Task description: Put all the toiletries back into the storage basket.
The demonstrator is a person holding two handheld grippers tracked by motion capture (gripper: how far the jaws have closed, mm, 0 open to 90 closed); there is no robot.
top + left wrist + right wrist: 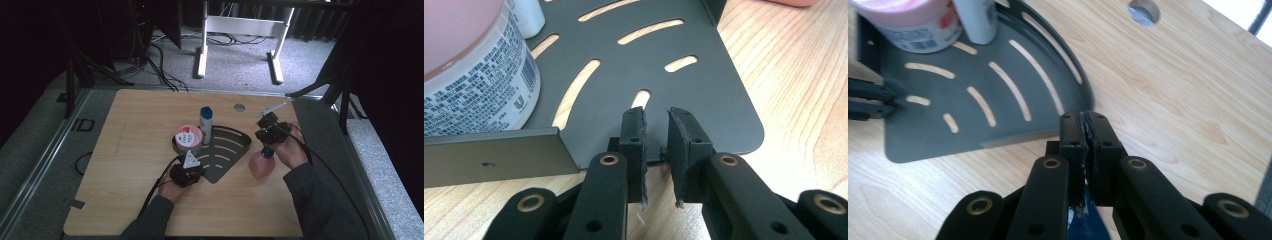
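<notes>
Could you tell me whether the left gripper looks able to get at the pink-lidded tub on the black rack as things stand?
Probably yes: the left gripper sits at the rack's near edge, the tub beside it, nothing between.

Slotted corner shelf lying flat mid-table. Tub sitting on its left part, tall bottle just behind and right of that, also on the shelf. Left gripper right at the shelf's near edge. Squat bottle off to the right on bare table, right gripper just behind it. Cable hole near the far edge.
</notes>
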